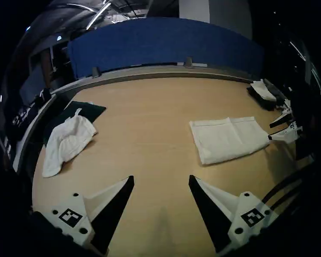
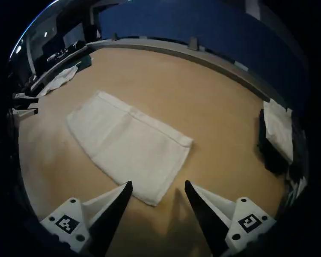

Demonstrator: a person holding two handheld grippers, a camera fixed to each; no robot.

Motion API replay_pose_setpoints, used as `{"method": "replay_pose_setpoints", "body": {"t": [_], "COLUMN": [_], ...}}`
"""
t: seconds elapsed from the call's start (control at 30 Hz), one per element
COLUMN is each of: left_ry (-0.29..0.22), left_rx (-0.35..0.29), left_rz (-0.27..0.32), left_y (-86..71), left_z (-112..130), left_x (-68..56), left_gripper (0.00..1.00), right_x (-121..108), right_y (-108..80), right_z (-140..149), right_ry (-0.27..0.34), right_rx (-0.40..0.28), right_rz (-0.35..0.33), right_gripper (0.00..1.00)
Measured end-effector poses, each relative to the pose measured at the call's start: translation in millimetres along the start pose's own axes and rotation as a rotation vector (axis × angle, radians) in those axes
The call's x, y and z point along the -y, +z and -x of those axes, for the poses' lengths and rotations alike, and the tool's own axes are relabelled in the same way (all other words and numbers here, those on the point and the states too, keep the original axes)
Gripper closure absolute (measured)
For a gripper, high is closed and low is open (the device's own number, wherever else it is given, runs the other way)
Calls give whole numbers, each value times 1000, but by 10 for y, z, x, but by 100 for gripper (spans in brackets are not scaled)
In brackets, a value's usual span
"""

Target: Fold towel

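Observation:
A white towel (image 1: pixel 227 139) lies folded flat on the wooden table (image 1: pixel 156 111), to the right in the left gripper view. In the right gripper view the same towel (image 2: pixel 128 143) spreads just beyond my right gripper (image 2: pixel 157 185), whose fingers stand open at the towel's near edge with nothing between them. My left gripper (image 1: pixel 161 180) is open over bare wood, well short of the towel. The right gripper (image 1: pixel 277 130) also appears at the towel's far right end in the left gripper view. The left gripper's fingers (image 2: pixel 25 105) peek in at the left edge of the right gripper view.
A crumpled white towel (image 1: pixel 68 143) lies at the table's left on a dark cloth (image 1: pixel 79 111). Another white towel on a dark pile (image 2: pixel 278 132) sits at the right edge. A blue partition (image 1: pixel 164 45) runs along the table's far side.

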State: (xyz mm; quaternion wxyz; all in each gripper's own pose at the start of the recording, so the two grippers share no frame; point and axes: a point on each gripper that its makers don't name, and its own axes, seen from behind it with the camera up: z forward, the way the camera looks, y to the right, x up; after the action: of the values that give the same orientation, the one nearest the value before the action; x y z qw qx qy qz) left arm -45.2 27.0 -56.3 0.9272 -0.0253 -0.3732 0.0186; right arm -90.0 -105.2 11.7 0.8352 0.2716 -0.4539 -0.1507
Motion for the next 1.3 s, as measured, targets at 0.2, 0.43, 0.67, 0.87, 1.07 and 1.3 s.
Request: {"method": "replay_pose_setpoints", "body": {"t": [0.2,0.43,0.67,0.87,1.07,1.3], "left_ry": [-63,-95,-100,-103,-97,-105], "left_rx": [-10,-6,-4,-7,-6,-1], "left_rz": [-45,-80,-101,-100,-98,-92], "left_y": [-284,-536,-672,-695,-706,-723], "left_z": [211,442,577,579,575,604], "left_x": [164,302,394,402,388,377], "left_gripper": [5,5,5,5,5,5], "right_x": [27,66,69,85,50,29], "right_y": [4,11,25,49,82,91], "right_z": [97,177,244,273,322,329], "right_ry": [-54,-83,-118,-137,-149,-125], "right_rx": [25,42,59,67,86,89], "right_rz": [-24,-63,-78,-79,-67,-69], "right_gripper": [5,5,7,18,46,70]}}
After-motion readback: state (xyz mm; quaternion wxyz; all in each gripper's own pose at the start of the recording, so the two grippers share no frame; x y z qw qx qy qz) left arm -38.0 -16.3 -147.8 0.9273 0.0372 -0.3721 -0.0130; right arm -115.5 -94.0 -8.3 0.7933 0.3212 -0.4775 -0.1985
